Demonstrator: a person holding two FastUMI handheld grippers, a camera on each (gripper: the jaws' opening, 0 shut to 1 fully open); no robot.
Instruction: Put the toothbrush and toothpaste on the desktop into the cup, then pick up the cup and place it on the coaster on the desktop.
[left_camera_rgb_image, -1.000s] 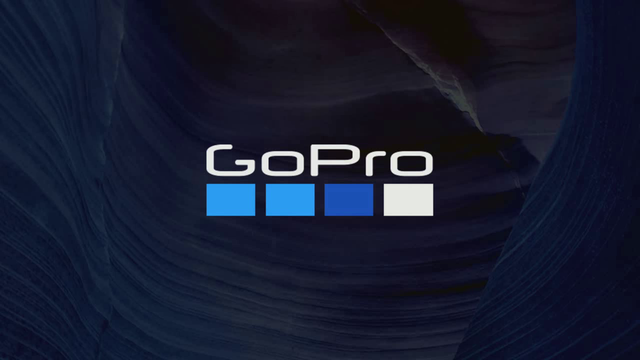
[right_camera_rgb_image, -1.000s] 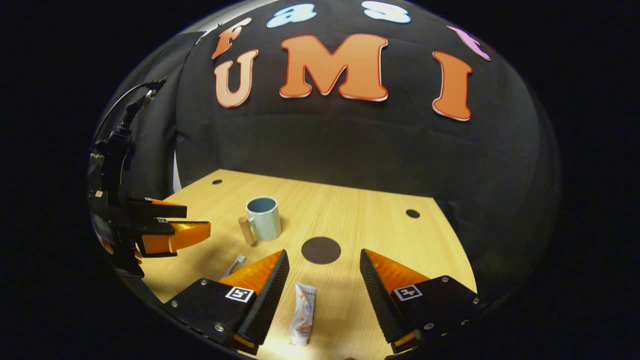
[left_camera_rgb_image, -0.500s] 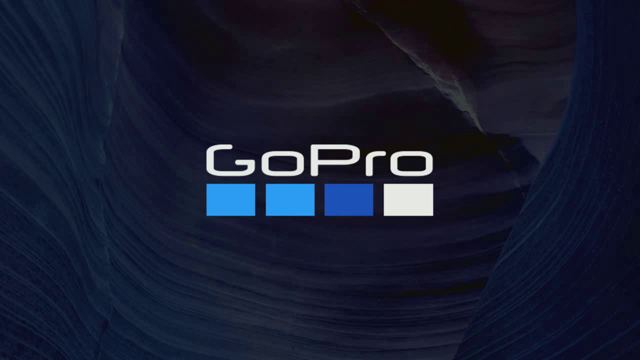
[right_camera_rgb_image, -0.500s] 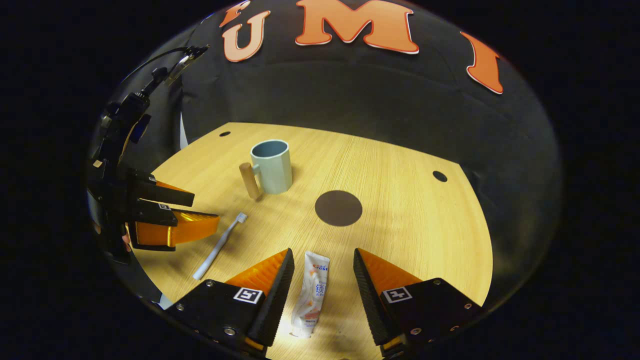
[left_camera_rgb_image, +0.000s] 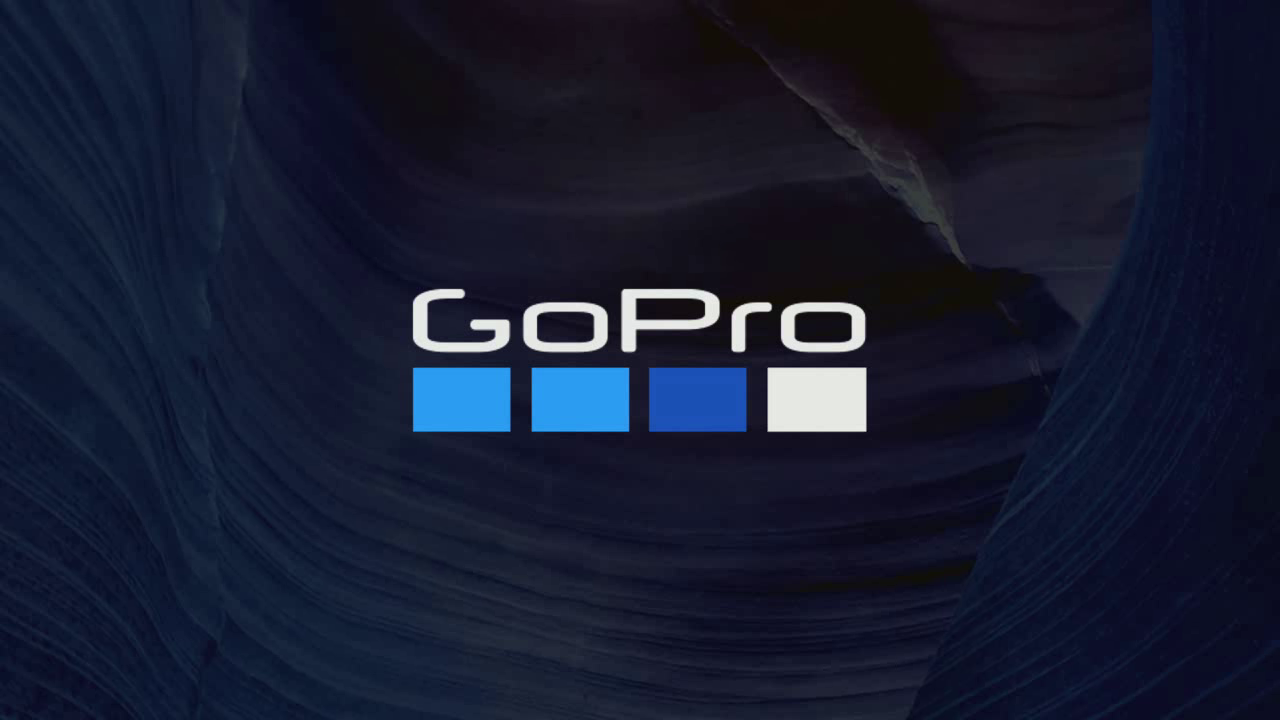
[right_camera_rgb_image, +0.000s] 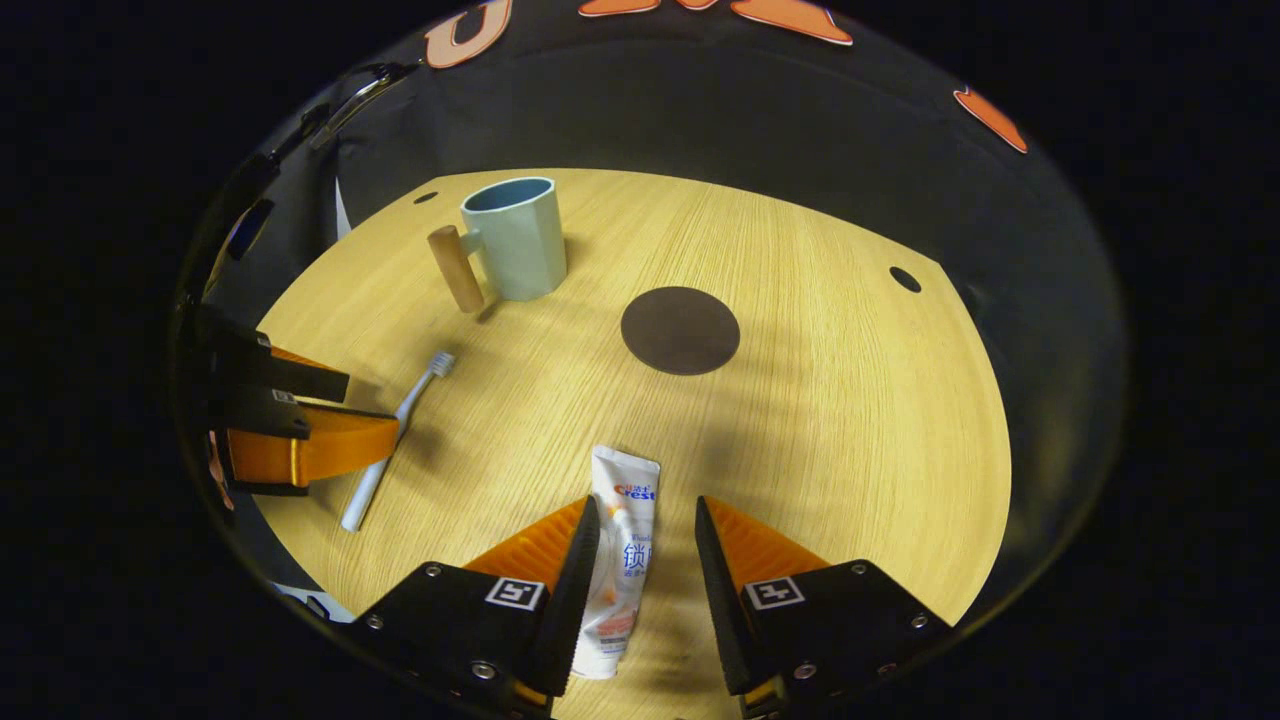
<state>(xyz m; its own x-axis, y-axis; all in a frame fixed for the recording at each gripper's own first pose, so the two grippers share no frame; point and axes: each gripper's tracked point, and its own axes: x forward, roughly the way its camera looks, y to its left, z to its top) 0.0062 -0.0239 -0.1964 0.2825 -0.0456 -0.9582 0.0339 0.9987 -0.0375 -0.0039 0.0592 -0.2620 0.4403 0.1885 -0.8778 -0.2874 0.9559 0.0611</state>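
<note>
Right gripper view: on the pale wooden desktop, left to right, the left gripper, gap unclear, over a white toothbrush; a blue cup; a white toothpaste tube between the right gripper's parted fingers; a dark round coaster. Black cloth wall behind.

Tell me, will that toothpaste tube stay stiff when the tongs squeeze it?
Probably not. The toothpaste tube lies flat with a crimped, flattened end, so it likely dents under the right tongs, which straddle it, open. Its glossy skin may be slippery. Lying flat, it seems unlikely to roll.
</note>
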